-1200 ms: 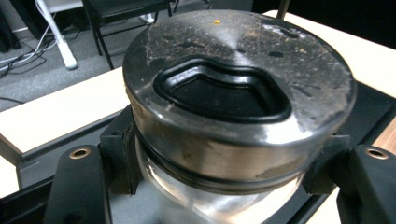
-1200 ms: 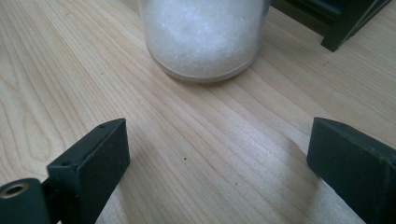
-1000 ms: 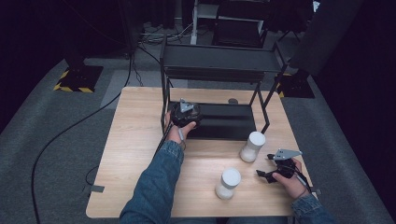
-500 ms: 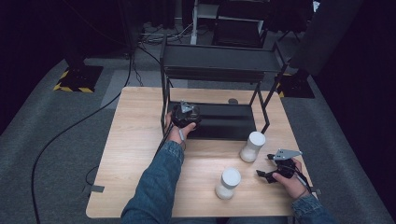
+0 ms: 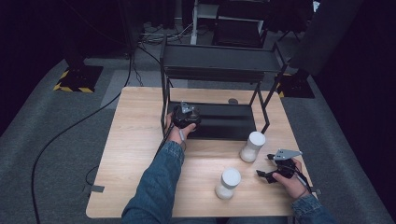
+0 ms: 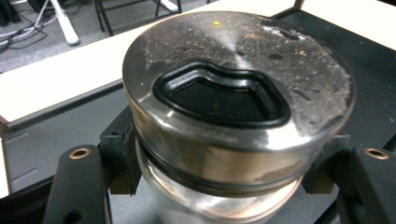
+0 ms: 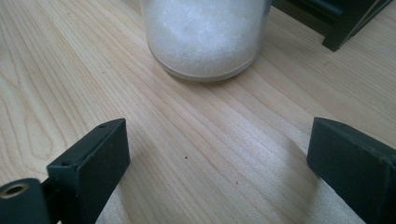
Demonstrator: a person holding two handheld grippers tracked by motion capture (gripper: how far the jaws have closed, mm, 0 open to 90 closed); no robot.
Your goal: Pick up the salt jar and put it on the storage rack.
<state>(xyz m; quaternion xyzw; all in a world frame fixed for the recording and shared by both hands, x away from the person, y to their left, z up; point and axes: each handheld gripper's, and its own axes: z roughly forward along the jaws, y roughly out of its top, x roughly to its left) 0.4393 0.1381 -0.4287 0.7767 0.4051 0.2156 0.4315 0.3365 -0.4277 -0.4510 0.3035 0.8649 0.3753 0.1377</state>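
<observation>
Left tool point(image 5: 186, 113) clenched under metal lid of jar point(image 6: 238, 93), jar over lower tray of rack point(image 5: 219, 122) for shelving. Right tool point(image 7: 215, 172) released, facing white jar point(image 7: 205, 32) beside rack, ready.

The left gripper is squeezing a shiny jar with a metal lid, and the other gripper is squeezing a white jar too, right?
Not quite. The left gripper does squeeze the jar with the metal lid. But the right gripper holds nothing: in the right gripper view its jaws stand wide apart over bare table, and the white jar sits ahead of them, untouched.
</observation>
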